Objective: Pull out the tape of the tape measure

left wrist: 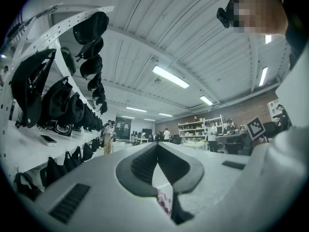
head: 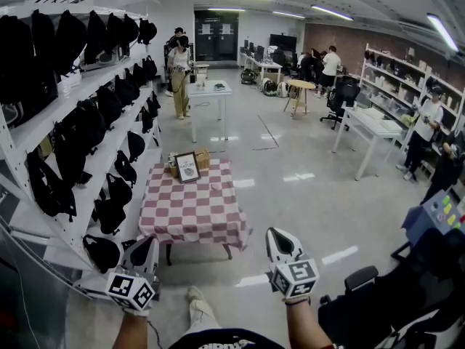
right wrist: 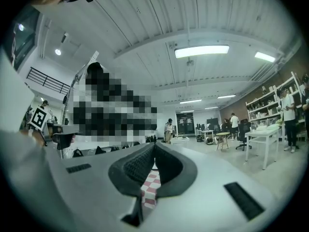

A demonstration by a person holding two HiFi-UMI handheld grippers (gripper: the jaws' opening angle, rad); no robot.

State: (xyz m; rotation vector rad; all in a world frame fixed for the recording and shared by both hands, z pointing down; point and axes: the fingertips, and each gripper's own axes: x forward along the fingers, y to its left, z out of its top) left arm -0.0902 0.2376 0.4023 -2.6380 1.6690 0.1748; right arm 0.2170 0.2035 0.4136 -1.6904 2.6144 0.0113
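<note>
Checked red-and-white cloth is covering the desk (head: 192, 213), and that's prob. where the tape measure is lying. It's too small to pick out from here. Only a framed picture (head: 187, 167) and a basket (head: 202, 158) are showing, at the desk's far end. The desk is sitting well apart from the person, so nothing is being touched. The left tool (head: 150, 241) and right tool (head: 274, 233) are both pointing level towards it, jaws clenched together w/ nothing btwn them, which I'm reading as a carrying pose for the approach. A rack (head: 109, 147) of black bags (head: 87, 126) is lining the left side.
</note>
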